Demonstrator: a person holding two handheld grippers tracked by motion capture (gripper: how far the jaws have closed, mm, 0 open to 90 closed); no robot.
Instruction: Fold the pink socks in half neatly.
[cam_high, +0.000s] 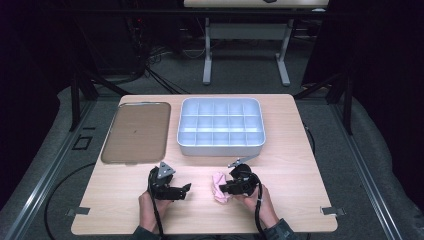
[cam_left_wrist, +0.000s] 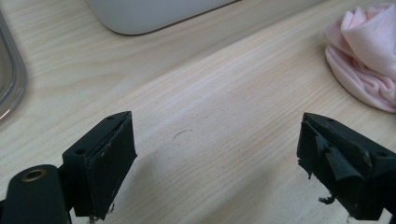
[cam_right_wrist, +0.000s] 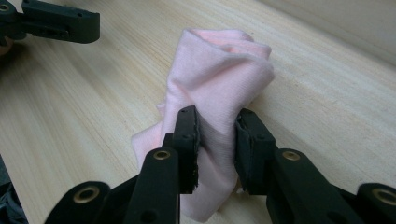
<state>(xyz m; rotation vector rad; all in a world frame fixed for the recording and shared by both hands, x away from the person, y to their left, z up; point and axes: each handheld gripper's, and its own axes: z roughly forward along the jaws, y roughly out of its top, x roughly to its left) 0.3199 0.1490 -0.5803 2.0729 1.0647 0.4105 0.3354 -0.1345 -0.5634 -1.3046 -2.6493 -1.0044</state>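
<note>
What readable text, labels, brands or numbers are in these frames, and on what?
None readable.
Pink cloth: plain, no tag showing.
Divided white bin: no lettering.
Metal tray: one small dark speck, too small to read.
Both tongs, left and right: no marking.

this looks like a lab or recording studio, not a home. the wooden tabletop (cam_high: 290, 150) stands on grey carpet (cam_high: 240, 75) inside a dark metal frame (cam_high: 77, 95), with black curtains (cam_high: 380, 60) at the sides. cables (cam_high: 150, 70) lie on the floor beyond its far edge, and a second table (cam_high: 247, 30) on white metal legs stands behind.
</note>
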